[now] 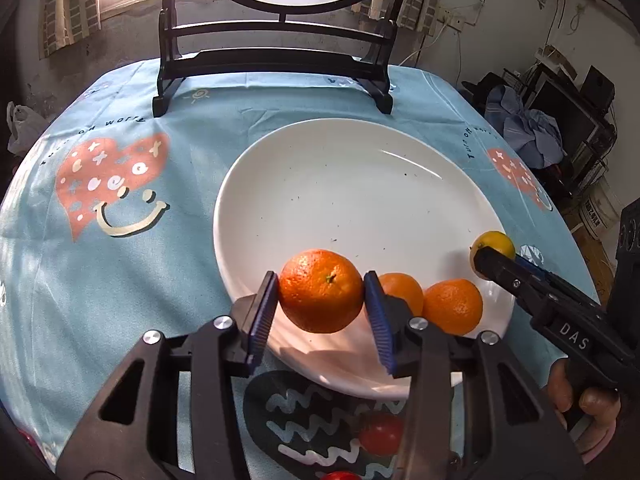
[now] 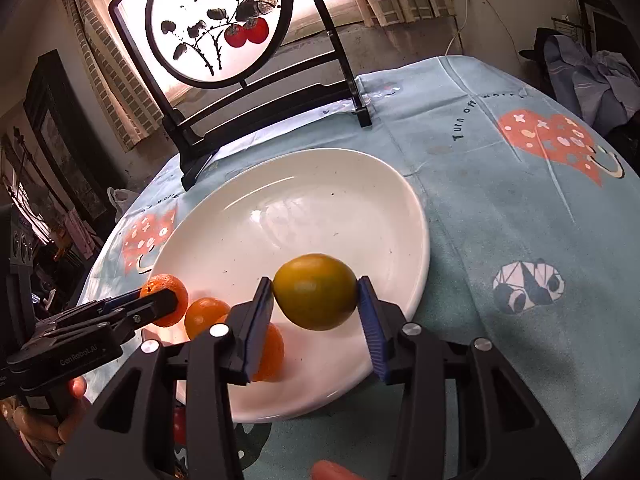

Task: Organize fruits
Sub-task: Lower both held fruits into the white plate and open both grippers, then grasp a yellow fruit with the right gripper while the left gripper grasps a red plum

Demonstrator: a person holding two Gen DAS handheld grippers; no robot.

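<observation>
The left claw [image 1: 322,298] squeezes an orange [image 1: 321,290] between its blue pads, up in the air over the near edge of the white plate [image 1: 344,184]. The right claw [image 2: 316,292] pinches a yellow-green citrus fruit [image 2: 315,291] over the same plate. Two more oranges [image 1: 452,306] sit on the plate, on the blue tabletop [image 1: 120,264].

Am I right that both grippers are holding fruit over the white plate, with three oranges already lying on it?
Not quite: only two oranges lie on the white plate, as the left wrist view shows. The third orange is in the left gripper; the right gripper holds a yellowish fruit.
</observation>
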